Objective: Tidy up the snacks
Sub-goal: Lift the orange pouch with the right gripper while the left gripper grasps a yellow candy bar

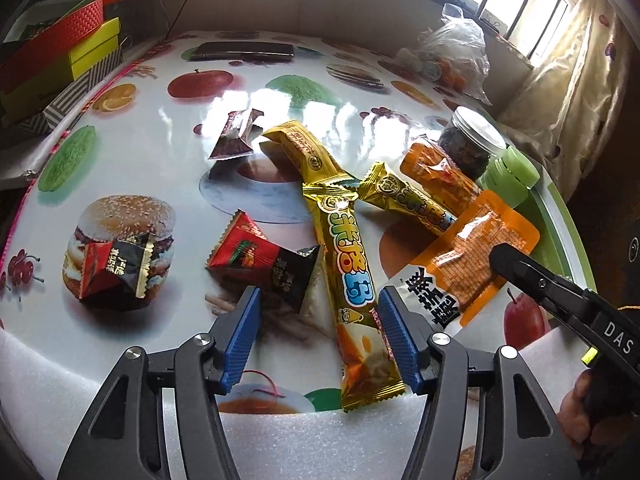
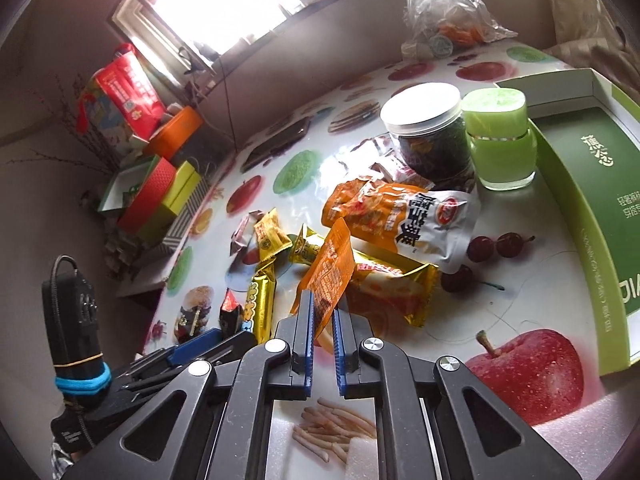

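Note:
Snacks lie on a food-print table. My left gripper is open, its blue pads either side of a long gold snack bar and a red-black candy. My right gripper is shut on an orange snack pouch, lifted on edge; it also shows in the left wrist view under the right gripper's black finger. Another red-black candy, a dark candy, two more gold bars and another orange pouch lie around.
A dark jar with a white lid and a green jar stand by an open green box at the right. A phone and a plastic bag lie at the far side. Stacked coloured boxes sit left.

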Available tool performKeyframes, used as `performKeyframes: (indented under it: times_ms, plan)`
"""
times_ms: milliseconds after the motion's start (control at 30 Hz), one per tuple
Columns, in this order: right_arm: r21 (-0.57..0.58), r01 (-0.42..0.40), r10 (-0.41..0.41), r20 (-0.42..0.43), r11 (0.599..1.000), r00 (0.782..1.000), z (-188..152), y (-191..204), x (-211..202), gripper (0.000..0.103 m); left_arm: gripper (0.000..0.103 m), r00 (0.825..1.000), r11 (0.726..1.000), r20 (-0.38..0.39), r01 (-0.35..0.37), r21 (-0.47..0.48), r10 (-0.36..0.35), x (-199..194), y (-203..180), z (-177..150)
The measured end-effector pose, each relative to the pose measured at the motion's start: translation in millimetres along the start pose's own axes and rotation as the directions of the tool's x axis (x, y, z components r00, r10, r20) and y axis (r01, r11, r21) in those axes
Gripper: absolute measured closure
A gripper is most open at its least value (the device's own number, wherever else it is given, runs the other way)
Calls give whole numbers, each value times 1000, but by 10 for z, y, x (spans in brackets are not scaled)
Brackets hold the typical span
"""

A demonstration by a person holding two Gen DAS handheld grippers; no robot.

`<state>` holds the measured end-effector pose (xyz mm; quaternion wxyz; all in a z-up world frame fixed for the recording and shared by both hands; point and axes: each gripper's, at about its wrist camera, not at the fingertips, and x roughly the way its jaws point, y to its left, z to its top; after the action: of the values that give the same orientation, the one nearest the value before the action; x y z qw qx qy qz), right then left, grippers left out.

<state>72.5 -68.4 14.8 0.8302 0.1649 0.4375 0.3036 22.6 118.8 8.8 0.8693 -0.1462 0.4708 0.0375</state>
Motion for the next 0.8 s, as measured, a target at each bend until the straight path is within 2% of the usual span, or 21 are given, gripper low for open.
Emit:
performKeyframes:
  times_ms: [333,367,433,567,800]
  plan:
    - [21,5,-6,11,1000,1000,-8,-102,-117,95,46,997,995,-9,-75,61,76,129,-199,49]
    - [24,4,-4,14,1000,1000,-11,-110,-129,95,57,997,995,-9,-80,65,81,134,-210,51]
    - [25,0,-1,20,1000,1000,-14,-119,-154,95,68,996,994,-9,-82,65,83,134,-222,65]
    - [28,-4,3,27,1000,1000,-17,-141,-187,95,77,996,994,-11,-86,62,87,134,-228,72]
    - [5,-10,10,40,1000,999,-6,-117,-255,96,79,999,998,29,-46,40,45,-8,-263,37]
